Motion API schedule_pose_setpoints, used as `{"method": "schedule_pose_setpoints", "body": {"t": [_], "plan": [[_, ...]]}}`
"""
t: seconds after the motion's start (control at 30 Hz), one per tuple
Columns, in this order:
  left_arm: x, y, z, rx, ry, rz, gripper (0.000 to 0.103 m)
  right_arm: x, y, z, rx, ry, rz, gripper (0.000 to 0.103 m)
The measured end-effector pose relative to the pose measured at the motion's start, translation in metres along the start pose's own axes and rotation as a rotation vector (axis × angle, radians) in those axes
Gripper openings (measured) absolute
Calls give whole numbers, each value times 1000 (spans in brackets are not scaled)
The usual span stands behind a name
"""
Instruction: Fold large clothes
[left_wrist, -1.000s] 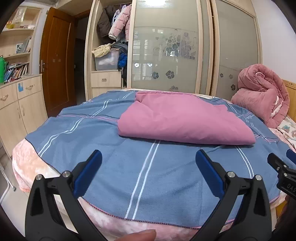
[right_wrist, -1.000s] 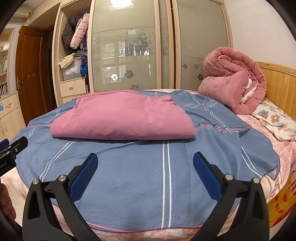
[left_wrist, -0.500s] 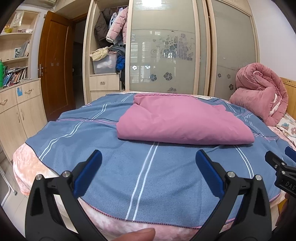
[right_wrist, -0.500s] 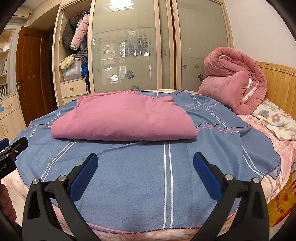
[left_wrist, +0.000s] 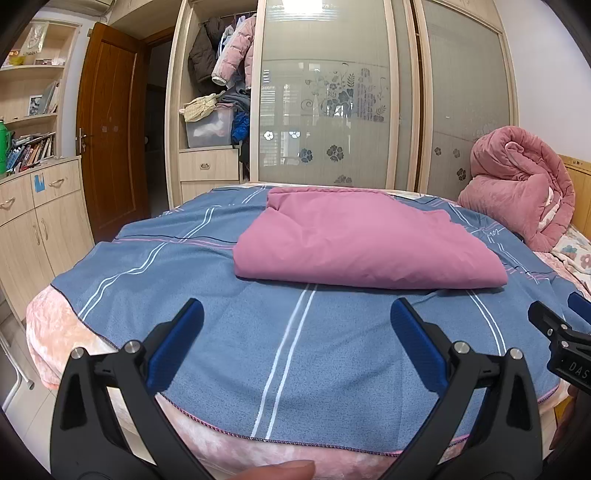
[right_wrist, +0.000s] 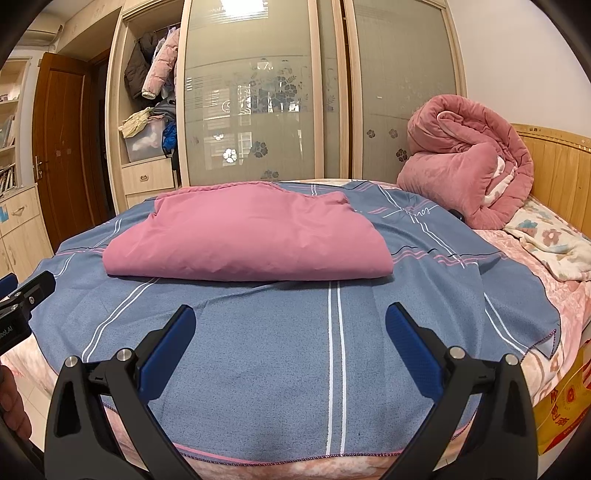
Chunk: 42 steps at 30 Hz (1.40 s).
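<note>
A folded pink garment (left_wrist: 362, 247) lies in a flat rectangle on the blue striped sheet (left_wrist: 288, 332) in the middle of the bed; it also shows in the right wrist view (right_wrist: 247, 240). My left gripper (left_wrist: 295, 332) is open and empty, held above the near edge of the bed, short of the garment. My right gripper (right_wrist: 290, 328) is open and empty too, beside the left one and equally short of the garment. Each gripper's tip shows at the edge of the other's view.
A rolled pink quilt (right_wrist: 469, 166) lies at the headboard (right_wrist: 554, 162) on the right. A floral blanket (right_wrist: 550, 243) lies below it. A wardrobe with sliding glass doors (left_wrist: 332, 96) stands behind the bed. A cabinet (left_wrist: 37, 221) and a brown door (left_wrist: 107, 129) are at left.
Both grippers have risen and tilted up slightly, so the room appears lower in the frames. The garment has not moved and both grippers stay open.
</note>
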<state>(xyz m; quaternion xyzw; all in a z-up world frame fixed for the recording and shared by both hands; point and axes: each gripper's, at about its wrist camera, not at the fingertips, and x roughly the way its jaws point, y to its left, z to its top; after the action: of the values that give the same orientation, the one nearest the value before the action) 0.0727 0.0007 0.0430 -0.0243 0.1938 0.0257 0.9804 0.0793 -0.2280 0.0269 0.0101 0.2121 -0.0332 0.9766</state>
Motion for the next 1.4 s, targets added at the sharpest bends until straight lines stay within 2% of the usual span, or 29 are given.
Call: {"method": "schedule_pose_setpoints", "body": {"t": [1.4], "plan": [[-1,-3,1,8,3,-9,101,0,1,0,-2,0,3,102]]}}
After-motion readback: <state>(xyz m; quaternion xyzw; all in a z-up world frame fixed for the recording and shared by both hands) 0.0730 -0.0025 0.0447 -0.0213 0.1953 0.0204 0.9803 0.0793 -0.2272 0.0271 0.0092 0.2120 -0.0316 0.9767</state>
